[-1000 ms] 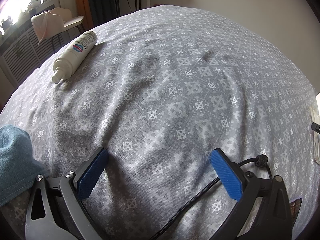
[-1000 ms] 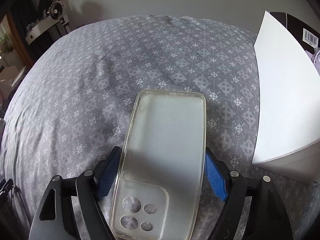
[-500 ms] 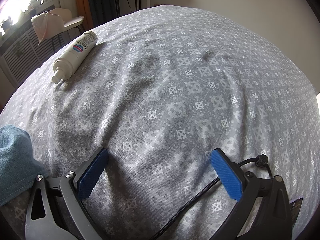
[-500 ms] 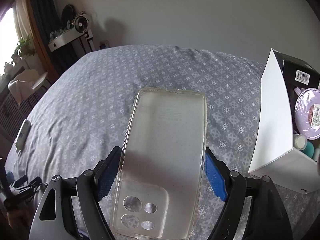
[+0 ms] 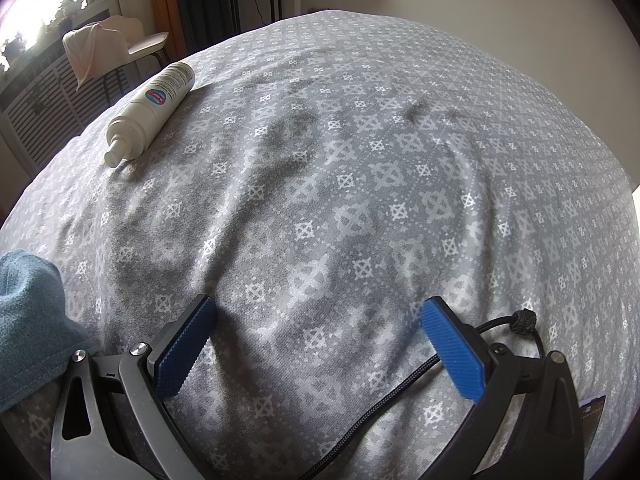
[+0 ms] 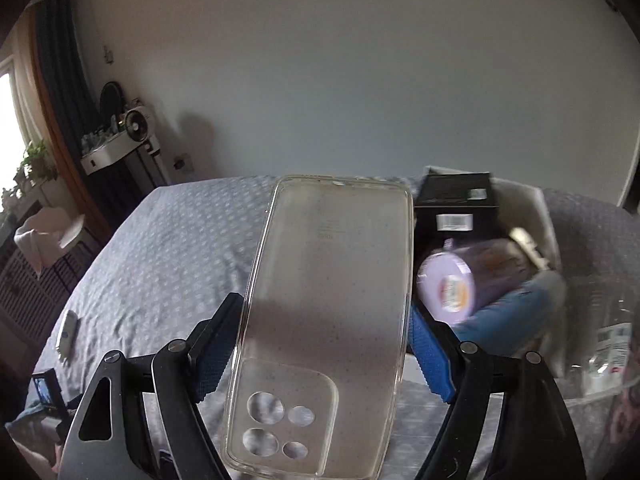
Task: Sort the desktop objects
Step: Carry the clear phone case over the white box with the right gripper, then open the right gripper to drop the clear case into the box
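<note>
Clear plastic fills my right wrist view: a transparent phone case [image 6: 326,320], camera cut-outs toward me, clamped across its width between the blue pads [image 6: 430,354] of my right gripper [image 6: 324,354]. Jaws stand wide, pressed on both long edges. The case is held up off the bed, tilted away from me.

Just right of the case, an open white box [image 6: 538,210] sits on the grey patterned bedspread [image 6: 168,264]. Inside it I see a black carton [image 6: 454,196] and a purple-lidded jar [image 6: 446,288] lying on its side; the rest of the contents are blurred. A clear tub [image 6: 600,360] shows at the far right edge.

My left gripper [image 5: 316,344] hangs low over the bedspread, jaws spread wide, nothing between the pads. A white bottle [image 5: 150,112] lies on its side far up-left, near the bed's edge, well apart from the gripper. Blue cloth [image 5: 30,320] at the left edge. A black cord [image 5: 384,404] runs under the gripper's right finger.
</note>
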The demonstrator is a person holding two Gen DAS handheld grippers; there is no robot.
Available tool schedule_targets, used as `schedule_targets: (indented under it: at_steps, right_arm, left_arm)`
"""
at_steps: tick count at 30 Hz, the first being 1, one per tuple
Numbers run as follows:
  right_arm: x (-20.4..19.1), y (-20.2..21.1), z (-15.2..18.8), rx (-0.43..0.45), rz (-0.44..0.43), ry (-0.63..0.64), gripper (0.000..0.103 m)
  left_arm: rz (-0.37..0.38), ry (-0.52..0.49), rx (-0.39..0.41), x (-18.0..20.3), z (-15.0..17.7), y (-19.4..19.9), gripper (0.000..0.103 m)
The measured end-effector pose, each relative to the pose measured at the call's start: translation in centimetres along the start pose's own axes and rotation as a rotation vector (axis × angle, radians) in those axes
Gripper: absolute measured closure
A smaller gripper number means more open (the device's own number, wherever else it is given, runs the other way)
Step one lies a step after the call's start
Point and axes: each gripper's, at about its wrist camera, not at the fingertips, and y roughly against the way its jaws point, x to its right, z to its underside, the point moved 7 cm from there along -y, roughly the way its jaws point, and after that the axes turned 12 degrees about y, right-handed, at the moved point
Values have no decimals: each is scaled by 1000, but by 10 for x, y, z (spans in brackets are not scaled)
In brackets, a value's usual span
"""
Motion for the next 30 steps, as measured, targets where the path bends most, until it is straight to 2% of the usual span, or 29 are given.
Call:
schedule_targets:
  at_steps: [5, 9, 13, 15, 18, 20, 23, 26, 28, 30]
  right_arm:
    - [123, 38, 43, -74, 255, -82, 24]
    - [227, 61, 110, -198, 491, -142, 24]
    - [303, 76, 174, -305, 609, -244, 24]
    - [330, 80, 201, -347, 628, -309, 24]
    - [348, 78, 225, -390, 648, -357, 23]
    - [351, 78, 232, -418, 689, -340, 22]
    - [342, 78, 224, -434, 754, -248, 20]
    - [326, 77, 202, -402, 807, -150, 17]
    - [309, 76, 178, -319, 733, -159, 17]
    - [280, 76, 154, -218, 587, -193, 16]
  left_arm:
    - [-4, -2, -2, 1, 0, 0, 0]
    - [-11, -5, -6, 1, -1, 0, 0]
    - [-19, -10, -10, 1, 0, 1, 0]
    - [-22, -12, -11, 0, 0, 1, 0]
    - [-27, -15, -15, 1, 0, 2, 0]
    - [-29, -15, -17, 1, 0, 2, 0]
    - [-29, -16, -18, 0, 0, 3, 0]
    - [-28, -15, -18, 1, 0, 3, 0]
    - [-29, -16, -17, 1, 0, 3, 0]
    - [-29, -16, -18, 0, 0, 3, 0]
